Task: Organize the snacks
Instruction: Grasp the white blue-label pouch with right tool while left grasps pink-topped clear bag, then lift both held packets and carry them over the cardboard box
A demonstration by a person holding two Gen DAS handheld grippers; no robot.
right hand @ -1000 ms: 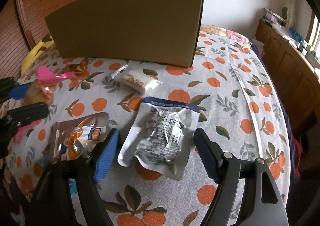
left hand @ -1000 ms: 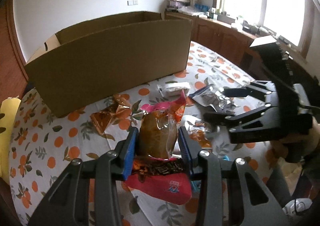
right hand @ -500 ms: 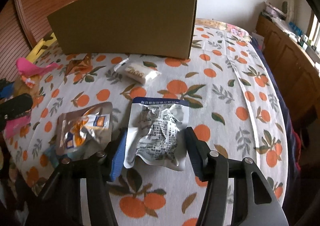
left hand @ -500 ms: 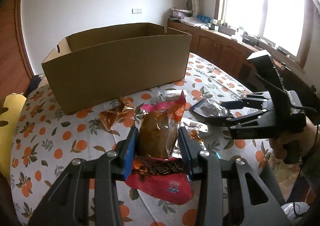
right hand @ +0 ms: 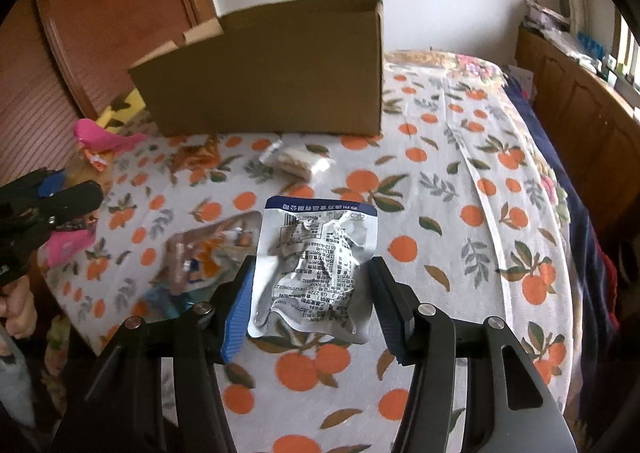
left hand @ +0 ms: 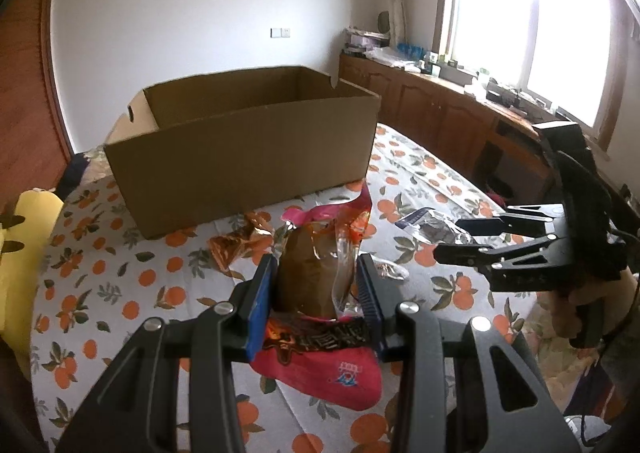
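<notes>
Both packets gripped and clear of the cloth, none boxed yet. The left gripper (left hand: 316, 289) has its jaws closed partway on a pink-and-clear plastic snack packet with a brown filling (left hand: 316, 273), blue pads pressing its two sides, packet upright and pointing toward the open brown cardboard box (left hand: 244, 149). The right gripper (right hand: 310, 305) has just been closing its jaws, and they now pinch a crumpled silver foil pouch with a blue top band (right hand: 316, 265) between them; pads appear to touch both edges, and the pouch looks raised off the surface.

Progress, as a judgement: early. What shows of the box interior in the left wrist view looks bare — the floor of it is hidden behind the near wall. Left on the orange-print cloth (right hand: 440, 213): an amber crinkled wrapper (left hand: 240, 241) near the box, a small white packet of pale biscuits (right hand: 300, 163), and a flat tan pouch with an orange label (right hand: 208, 249), blurred.

View differences — the left wrist view looks into the box and shows the right gripper from the side with a hand beneath it. The right wrist view shows only the outer box wall, but takes in the white packet and tan pouch, which the left view hides or crowds out
</notes>
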